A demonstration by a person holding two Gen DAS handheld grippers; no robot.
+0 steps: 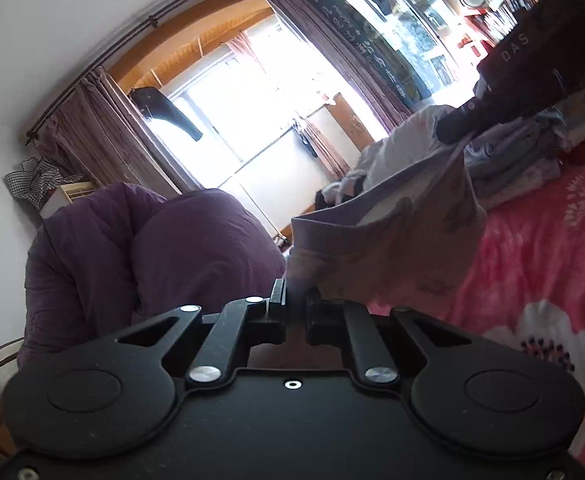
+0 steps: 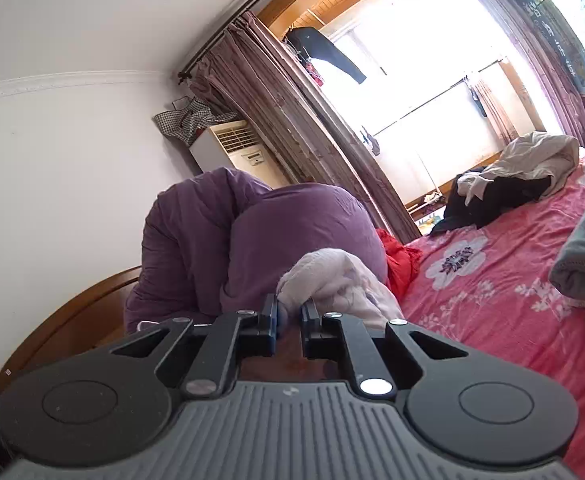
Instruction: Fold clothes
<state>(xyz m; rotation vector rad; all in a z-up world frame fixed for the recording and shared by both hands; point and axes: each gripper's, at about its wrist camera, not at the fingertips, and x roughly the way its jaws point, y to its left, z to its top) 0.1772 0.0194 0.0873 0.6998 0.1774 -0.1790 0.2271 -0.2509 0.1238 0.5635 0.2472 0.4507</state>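
Filling right half of both views: bed (image 1: 540, 248) under pink floral sheet. Purple duvet (image 2: 276, 232) bunched at centre left. Pale lilac garment (image 1: 396, 248) stretched at centre, above sheet. Left gripper (image 1: 297, 304) jaws clamped on its edge; right gripper (image 2: 290, 314) jaws clamped on bunched corner.

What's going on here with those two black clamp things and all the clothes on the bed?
A person is folding laundry with a handheld gripper in each hand. The left gripper and the right gripper are each clamped shut on a pale lilac garment, holding it up above the pink flowered bedsheet. A purple duvet is bunched ahead, and folded clothes sit stacked further along the bed.
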